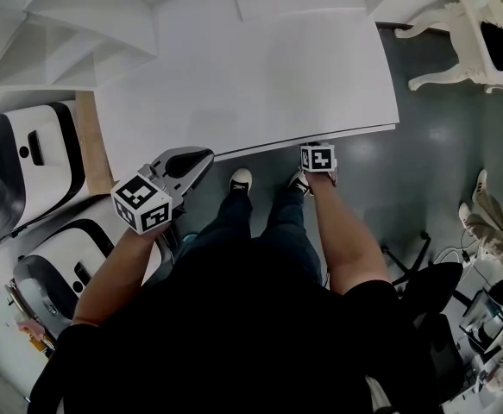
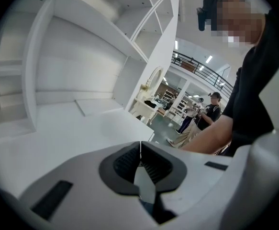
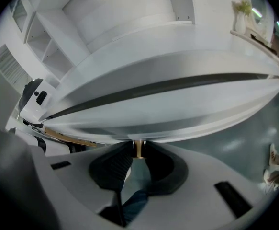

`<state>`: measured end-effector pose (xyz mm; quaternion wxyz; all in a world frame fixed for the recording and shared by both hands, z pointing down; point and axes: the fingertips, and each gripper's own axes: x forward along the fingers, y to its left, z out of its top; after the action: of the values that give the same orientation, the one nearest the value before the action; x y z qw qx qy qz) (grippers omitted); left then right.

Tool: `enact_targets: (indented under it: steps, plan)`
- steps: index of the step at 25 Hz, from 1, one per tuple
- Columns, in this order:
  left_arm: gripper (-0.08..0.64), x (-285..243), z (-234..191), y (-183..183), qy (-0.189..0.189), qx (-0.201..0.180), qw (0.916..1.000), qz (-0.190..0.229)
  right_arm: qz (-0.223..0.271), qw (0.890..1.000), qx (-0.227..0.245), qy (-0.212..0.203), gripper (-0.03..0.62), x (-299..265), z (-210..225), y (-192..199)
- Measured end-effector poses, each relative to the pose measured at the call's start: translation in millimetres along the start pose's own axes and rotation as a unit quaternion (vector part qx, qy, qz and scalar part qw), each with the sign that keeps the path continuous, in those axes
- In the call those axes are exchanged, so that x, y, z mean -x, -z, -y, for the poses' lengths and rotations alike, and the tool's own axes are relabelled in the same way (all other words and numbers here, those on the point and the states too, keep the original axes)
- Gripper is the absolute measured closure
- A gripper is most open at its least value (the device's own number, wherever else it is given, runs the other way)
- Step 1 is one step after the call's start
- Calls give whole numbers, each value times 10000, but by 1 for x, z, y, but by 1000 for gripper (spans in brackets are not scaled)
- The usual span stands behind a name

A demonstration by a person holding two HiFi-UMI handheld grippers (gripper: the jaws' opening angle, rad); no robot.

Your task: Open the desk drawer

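Head view: the right tool (image 1: 318, 157) is sitting at the bench's (image 1: 251, 76) front edge, while the left tool (image 1: 198, 160) is hanging off to the left.

Left gripper view: its jaws are meeting, holding nothing.

Right gripper view: the jaws are pinching the knob (image 3: 139, 148) on the drawer (image 3: 168, 111) front, which is running left to right. The open floor (image 3: 235, 143) is giving room to pull straight back.

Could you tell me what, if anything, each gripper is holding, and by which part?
The right gripper is shut on the brass knob of the drawer, pinching its narrow shaft from both sides. The left gripper is shut, holding nothing.
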<state>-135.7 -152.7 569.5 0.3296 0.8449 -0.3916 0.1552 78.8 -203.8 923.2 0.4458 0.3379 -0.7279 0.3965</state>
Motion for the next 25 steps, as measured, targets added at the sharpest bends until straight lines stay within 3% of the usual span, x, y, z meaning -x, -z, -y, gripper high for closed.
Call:
enact_targets:
  steps: [11, 16, 25]
  plan:
    - [548, -3, 6, 2, 112, -74, 9999, -62, -111, 9999, -28, 10, 514, 0, -1, 3]
    - [548, -6, 8, 2, 185, -126, 9997, -86, -278, 9994, 178, 57, 514, 2, -2, 14]
    - [548, -9, 15, 3, 348, -245, 9990, -146, -322, 9994, 44, 129, 514, 9, -2, 42]
